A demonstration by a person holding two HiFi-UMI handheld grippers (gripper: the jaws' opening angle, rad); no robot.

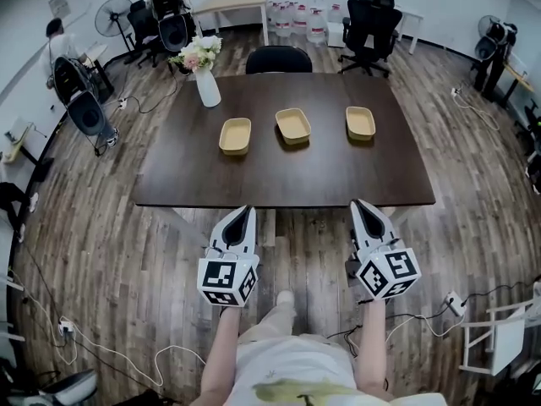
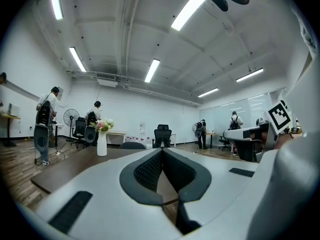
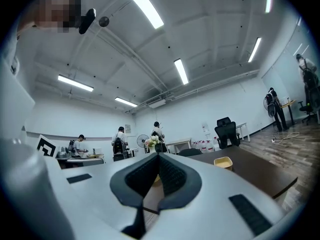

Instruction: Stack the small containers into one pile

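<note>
- Three small containers sit apart in a row across the tabletop [image 1: 287, 176], none stacked. The left container [image 1: 235, 135] lies at 9 o'clock of the middle container [image 1: 292, 125], and the right container [image 1: 360, 122] at its 3 o'clock.
- One vase of flowers [image 1: 205, 79] stands toward 10 o'clock on the tabletop, clear of the row.
- Off the tabletop's 6 o'clock edge, toward 7 o'clock, hangs the left gripper [image 1: 243, 212]. Its fingers [image 2: 145, 170] are clenched tip to tip with nothing between them.
- Toward 5 o'clock of that same edge hangs the right gripper [image 1: 363, 205], its fingers [image 3: 172, 176] likewise clenched on nothing.
- Stacking looks not yet begun; the step in hand is the approach to a first container.
- Next, one gripper would need to spread its fingers, travel toward 12 o'clock over the tabletop and pinch one wall of a container. It would then lift the container clear and nest it squarely in a neighbour.
- These shallow containers look light, so a push on the rim may slide one instead of gripping it.
</note>
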